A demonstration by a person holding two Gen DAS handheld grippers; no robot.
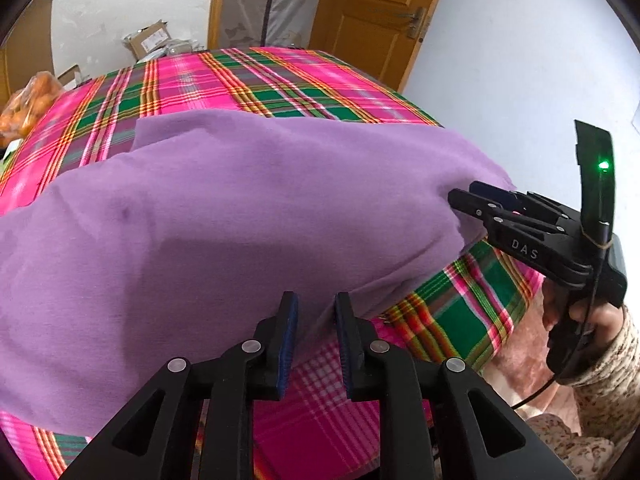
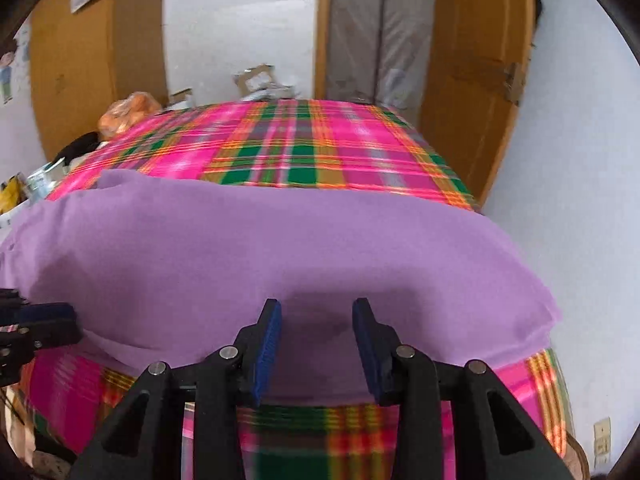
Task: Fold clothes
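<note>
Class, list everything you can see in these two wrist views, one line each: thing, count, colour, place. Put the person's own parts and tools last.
Garment: one, purple, spread across the near part of the table.
Tablecloth: one, pink, green and orange plaid, covering the table.
Plastic bag: one, orange, at the far left table edge.
Cardboard boxes: several, brown, on the floor beyond the table.
Door: one, wooden, far right.
Left gripper: black, blue pads, at the garment's near edge.
Right gripper: black, blue pads, at the garment.
Hand: one, holding the right gripper.
</note>
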